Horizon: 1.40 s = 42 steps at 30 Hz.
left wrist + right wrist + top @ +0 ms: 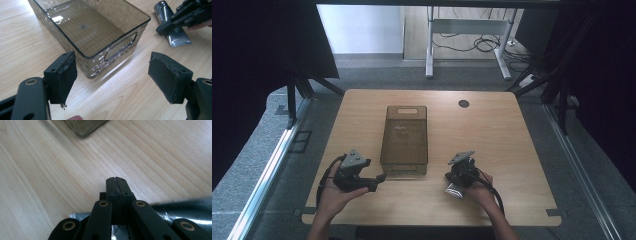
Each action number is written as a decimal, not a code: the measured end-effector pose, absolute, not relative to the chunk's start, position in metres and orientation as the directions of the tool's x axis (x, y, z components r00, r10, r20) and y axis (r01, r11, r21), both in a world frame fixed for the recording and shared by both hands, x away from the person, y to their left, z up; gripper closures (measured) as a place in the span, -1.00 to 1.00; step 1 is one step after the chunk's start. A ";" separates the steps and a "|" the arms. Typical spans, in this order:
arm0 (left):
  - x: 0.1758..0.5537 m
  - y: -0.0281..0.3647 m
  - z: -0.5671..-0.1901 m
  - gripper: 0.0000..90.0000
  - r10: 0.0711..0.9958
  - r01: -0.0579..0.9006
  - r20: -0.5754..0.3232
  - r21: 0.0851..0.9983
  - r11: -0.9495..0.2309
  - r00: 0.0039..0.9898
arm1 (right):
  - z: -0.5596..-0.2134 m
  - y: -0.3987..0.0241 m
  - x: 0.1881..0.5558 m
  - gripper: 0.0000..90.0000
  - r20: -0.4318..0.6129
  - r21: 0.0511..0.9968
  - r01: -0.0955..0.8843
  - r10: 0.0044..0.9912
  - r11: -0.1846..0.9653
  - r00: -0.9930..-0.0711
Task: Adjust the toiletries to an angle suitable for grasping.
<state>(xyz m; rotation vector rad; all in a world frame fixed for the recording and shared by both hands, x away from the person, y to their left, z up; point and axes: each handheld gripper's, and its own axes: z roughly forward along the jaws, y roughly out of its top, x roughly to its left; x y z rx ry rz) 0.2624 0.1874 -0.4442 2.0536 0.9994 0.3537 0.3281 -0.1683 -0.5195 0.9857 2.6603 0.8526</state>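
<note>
A smoky see-through bin stands lengthwise at the middle of the worktop, with a dark round hole near the far edge. Left of the bin, the left hand lies palm up and cradles the left gripper, which points at the bin's near corner; its jaws stand wide apart with nothing between them. Right of the bin, the right hand tilts the right gripper down over a silver tube lying flat on the worktop; its jaws are clenched together, empty.
</note>
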 end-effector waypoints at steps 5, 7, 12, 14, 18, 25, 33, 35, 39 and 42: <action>0.262 0.188 -0.444 -0.49 0.757 0.530 -0.093 0.769 -0.358 0.647 | -0.518 -0.173 0.322 1.00 0.026 0.571 0.540 0.644 0.618 -0.765; 0.262 0.186 -0.445 -0.49 0.756 0.532 -0.094 0.766 -0.360 0.648 | -0.518 -0.176 0.318 1.00 0.016 0.570 0.537 0.645 0.622 -0.764; 0.262 0.184 -0.445 -0.49 0.749 0.531 -0.091 0.760 -0.373 0.657 | -0.517 -0.183 0.312 1.00 0.023 0.562 0.549 0.652 0.619 -0.758; 0.262 0.184 -0.446 -0.49 0.749 0.533 -0.093 0.759 -0.373 0.656 | -0.518 -0.184 0.311 1.00 0.022 0.561 0.551 0.654 0.618 -0.756; 0.263 0.184 -0.447 -0.49 0.752 0.536 -0.094 0.759 -0.370 0.652 | -0.516 -0.193 0.307 1.00 0.028 0.559 0.565 0.667 0.608 -0.745; 0.263 0.185 -0.446 -0.49 0.753 0.537 -0.094 0.757 -0.371 0.652 | -0.515 -0.203 0.305 1.00 0.032 0.559 0.575 0.678 0.597 -0.735; 0.263 0.185 -0.447 -0.49 0.752 0.539 -0.095 0.755 -0.374 0.653 | -0.514 -0.217 0.306 1.00 0.042 0.559 0.590 0.690 0.584 -0.723; 0.263 0.185 -0.447 -0.49 0.751 0.538 -0.094 0.755 -0.374 0.653 | -0.514 -0.219 0.307 1.00 0.043 0.558 0.593 0.693 0.581 -0.720; 0.263 0.186 -0.447 -0.49 0.753 0.542 -0.094 0.752 -0.375 0.651 | -0.513 -0.224 0.308 1.00 0.050 0.562 0.601 0.701 0.569 -0.711; 0.263 0.187 -0.447 -0.49 0.754 0.542 -0.093 0.753 -0.374 0.650 | -0.512 -0.227 0.309 1.00 0.051 0.566 0.602 0.705 0.563 -0.707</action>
